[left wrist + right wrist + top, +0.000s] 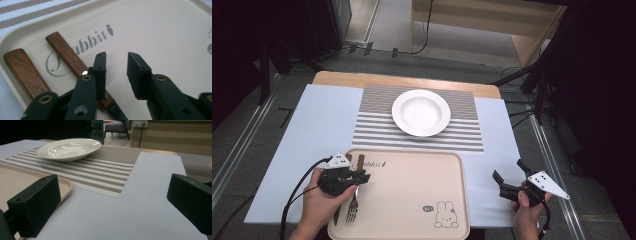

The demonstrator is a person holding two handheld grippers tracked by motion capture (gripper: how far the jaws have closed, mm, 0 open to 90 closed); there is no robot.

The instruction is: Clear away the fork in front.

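A beige tray (412,190) with a rabbit print lies at the near edge of the table. At its left end lie a fork (353,207) and a knife (336,216), both with wooden handles. My left gripper (362,176) hovers low over them. In the left gripper view its jaws (116,62) stand open with nothing between the pads. One wooden handle (66,56) runs under the left jaw, and the other handle (23,71) lies farther left. My right gripper (509,170) rests wide open on the pale cloth right of the tray, empty (115,205).
A white deep plate (420,112) sits on a striped placemat (377,125) beyond the tray, and shows again as the plate (68,148) in the right gripper view. A pale blue cloth (322,120) covers the table. Stands and cables flank both sides.
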